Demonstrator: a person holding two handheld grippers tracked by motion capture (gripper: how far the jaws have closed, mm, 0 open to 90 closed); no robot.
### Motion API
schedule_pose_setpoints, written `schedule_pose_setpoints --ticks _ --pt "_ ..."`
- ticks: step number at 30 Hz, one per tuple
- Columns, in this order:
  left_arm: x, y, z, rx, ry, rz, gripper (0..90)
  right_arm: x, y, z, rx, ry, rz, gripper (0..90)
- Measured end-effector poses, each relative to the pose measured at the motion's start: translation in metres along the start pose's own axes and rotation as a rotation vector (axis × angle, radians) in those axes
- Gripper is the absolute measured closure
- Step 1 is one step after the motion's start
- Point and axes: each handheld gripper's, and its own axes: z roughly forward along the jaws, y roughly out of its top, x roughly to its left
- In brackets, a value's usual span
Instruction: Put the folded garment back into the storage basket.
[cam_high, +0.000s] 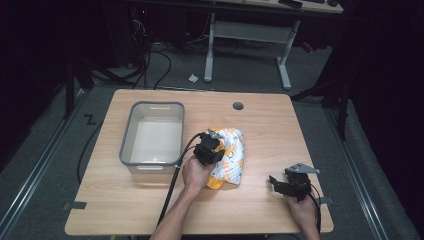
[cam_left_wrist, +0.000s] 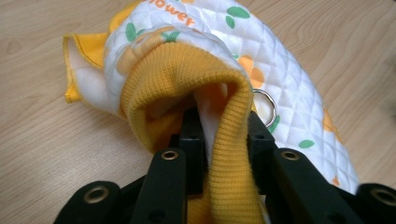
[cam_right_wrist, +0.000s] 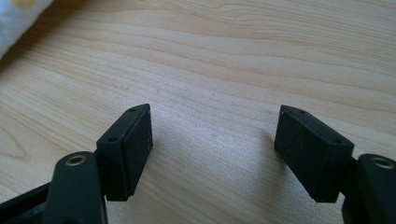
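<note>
A small quilted white garment (cam_high: 231, 156) with an orange and green print and yellow ribbed trim lies crumpled at the table's middle. In the left gripper view its yellow ribbed edge (cam_left_wrist: 187, 70) folds down between the two black jaws, and a metal snap ring (cam_left_wrist: 267, 108) shows on the quilting. My left gripper (cam_high: 210, 149) (cam_left_wrist: 219, 135) is shut on that ribbed edge at the garment's left side. My right gripper (cam_high: 278, 183) (cam_right_wrist: 212, 149) rests low over bare wood near the front right of the table, open, with nothing between its pads.
A grey plastic bin (cam_high: 129, 134) with a white inside stands on the left half of the wooden table (cam_high: 270, 125), close to the left hand. A round cable hole (cam_high: 238, 106) sits near the far edge. Black cables trail from both grippers.
</note>
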Motion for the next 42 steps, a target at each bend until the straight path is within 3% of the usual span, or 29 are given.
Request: schedule_pose_setpoints --ticks 15,22,32,42 --pt "0.001 0.003 -0.035 -0.081 -0.024 -0.002 74.5 0.0 0.0 0.0 0.001 0.0 0.002 28.1" --pt "0.002 0.005 -0.052 -0.112 -0.025 0.018 74.4 0.0 0.0 0.0 0.001 0.0 0.002 28.1" --pt "0.013 0.007 -0.071 -0.154 -0.056 -0.024 74.4 0.0 0.0 0.0 0.0 0.0 0.0 28.1" --pt "0.021 0.006 -0.084 -0.161 -0.039 -0.026 74.4 0.0 0.0 0.0 0.001 0.0 -0.001 28.1"
